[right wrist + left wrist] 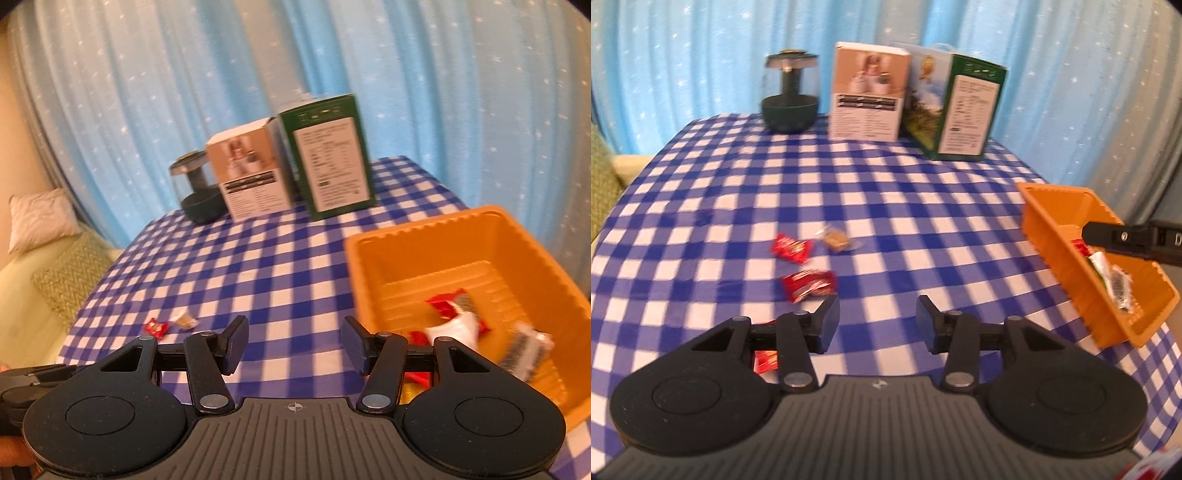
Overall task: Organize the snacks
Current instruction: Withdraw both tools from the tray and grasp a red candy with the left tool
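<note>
Partway done: the orange bin [461, 258] at the table's right edge holds several wrapped snacks, while three red packets [809, 284] and a tan candy [836, 240] lie loose on the checked cloth [886, 184]. Your left gripper [877, 321] and right gripper [293, 343] are both spread apart, holding nothing. Left sits just short of the nearest red packet.

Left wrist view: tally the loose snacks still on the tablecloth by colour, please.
Red wrappers: 3, and one partly hidden behind the left gripper at
Tan, clear-wrapped: 1
Total: 4
</note>
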Motion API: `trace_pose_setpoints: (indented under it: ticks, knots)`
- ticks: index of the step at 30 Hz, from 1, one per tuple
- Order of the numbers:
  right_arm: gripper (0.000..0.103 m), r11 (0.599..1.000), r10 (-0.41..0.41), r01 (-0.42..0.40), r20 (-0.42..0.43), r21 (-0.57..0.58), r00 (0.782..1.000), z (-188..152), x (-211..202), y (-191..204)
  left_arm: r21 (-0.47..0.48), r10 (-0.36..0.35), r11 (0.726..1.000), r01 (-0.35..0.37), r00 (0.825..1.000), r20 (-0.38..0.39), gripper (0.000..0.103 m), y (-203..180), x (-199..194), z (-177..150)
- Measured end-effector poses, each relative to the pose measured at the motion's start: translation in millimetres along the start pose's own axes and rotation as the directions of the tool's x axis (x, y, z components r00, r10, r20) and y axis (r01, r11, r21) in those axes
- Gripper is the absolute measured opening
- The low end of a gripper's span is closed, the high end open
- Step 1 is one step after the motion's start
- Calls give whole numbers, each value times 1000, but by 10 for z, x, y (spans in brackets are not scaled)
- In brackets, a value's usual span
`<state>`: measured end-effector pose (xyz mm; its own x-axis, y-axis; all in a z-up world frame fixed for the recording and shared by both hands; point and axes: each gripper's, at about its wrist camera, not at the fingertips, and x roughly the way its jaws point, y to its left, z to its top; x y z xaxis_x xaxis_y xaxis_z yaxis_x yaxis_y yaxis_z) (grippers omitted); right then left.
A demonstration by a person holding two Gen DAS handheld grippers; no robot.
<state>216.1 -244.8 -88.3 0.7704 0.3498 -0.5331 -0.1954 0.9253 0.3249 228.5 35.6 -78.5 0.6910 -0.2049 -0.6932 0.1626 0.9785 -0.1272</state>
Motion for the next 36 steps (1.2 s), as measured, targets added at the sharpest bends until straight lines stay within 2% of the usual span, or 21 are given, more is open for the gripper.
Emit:
trace_pose_setpoints:
  ticks: [12,20,24,28,30,36]
  knots:
    - [56,987,58,-70,-79,-147,995,-107,455,564,-36,95,995,-96,994,-51,42,507,7,-237]
    - [56,974,58,-85,-134,-210,989,-179,774,691,-63,101,992,-106,991,-86,40,589,195,-252]
    - [56,977,58,-85,-140,-194,988,-164,822,652,-53,108,992,-114,990,-90,33,564,282,-257]
    - [56,977,64,-91,-140,-193,988,-146,829,654,-47,126,990,-131,987,-102,30,564,356,-230]
    - [56,976,66,-94,-144,-198,987,-149,834,671,-40,135,989,-139,986,-102,20,567,366,-219]
    - [56,962,92,-127,-152,-241,984,-178,881,766,-2,131,991,-132,987,-98,19,524,300,-130]
